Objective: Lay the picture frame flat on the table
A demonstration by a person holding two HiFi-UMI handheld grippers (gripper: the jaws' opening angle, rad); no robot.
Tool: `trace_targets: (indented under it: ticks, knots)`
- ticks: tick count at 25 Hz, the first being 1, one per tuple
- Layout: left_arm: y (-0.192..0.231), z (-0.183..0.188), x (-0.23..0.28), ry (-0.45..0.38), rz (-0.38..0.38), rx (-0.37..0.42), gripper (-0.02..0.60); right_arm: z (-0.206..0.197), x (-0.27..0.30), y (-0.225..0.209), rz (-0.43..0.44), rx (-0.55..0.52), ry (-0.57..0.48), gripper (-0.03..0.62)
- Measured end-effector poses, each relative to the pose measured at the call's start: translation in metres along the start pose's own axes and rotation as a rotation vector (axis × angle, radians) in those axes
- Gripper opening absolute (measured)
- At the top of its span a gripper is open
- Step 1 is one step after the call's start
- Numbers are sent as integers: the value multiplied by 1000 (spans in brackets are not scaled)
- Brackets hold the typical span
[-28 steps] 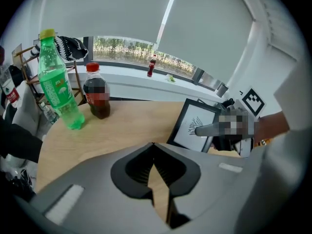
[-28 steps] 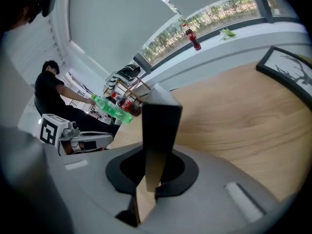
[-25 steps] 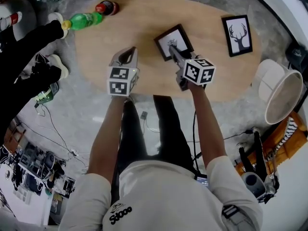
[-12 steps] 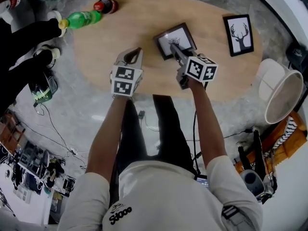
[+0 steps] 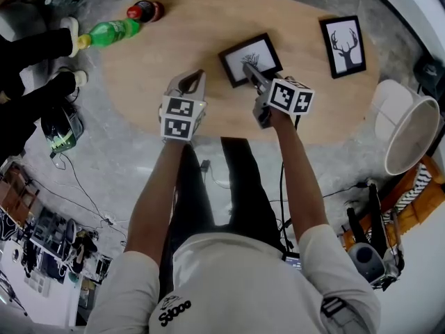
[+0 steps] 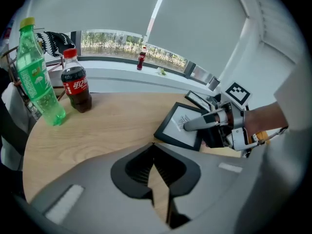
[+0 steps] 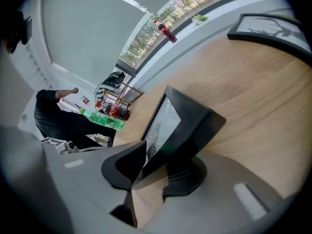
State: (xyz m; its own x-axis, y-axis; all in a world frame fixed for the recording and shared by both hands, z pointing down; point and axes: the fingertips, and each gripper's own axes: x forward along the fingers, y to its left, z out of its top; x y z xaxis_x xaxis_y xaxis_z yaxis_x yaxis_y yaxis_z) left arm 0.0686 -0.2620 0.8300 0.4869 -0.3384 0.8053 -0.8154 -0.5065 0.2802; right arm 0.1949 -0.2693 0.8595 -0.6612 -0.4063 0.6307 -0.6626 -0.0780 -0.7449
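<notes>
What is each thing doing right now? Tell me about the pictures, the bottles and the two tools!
Black frame with the plant sketch: lying face up, about flat, on the wooden table.
Right tool: jaws opening, that frame's edge between them.
Left tool: shut, empty.
Black frame with the deer picture: flat, face up.
Green plastic bottle: upright, yellow cap on.
Dark cola bottle: upright, red cap on.

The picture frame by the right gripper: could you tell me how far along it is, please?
Done: the frame appears to lie flat on the table. In hand: the right gripper is opening, the frame's edge between its jaws. Left: pulling that gripper clear.
</notes>
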Motion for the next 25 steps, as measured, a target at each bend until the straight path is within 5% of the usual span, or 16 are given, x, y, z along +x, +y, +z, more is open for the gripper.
trace_targets:
  ticks: [17, 25]
  knots:
    - [-10, 9, 0, -16, -9, 2, 11, -21, -11, -11, -58, -69, 23, 302]
    - [-16, 16, -1, -44, -8, 20, 11, -27, -21, -18, -60, -28, 15, 304]
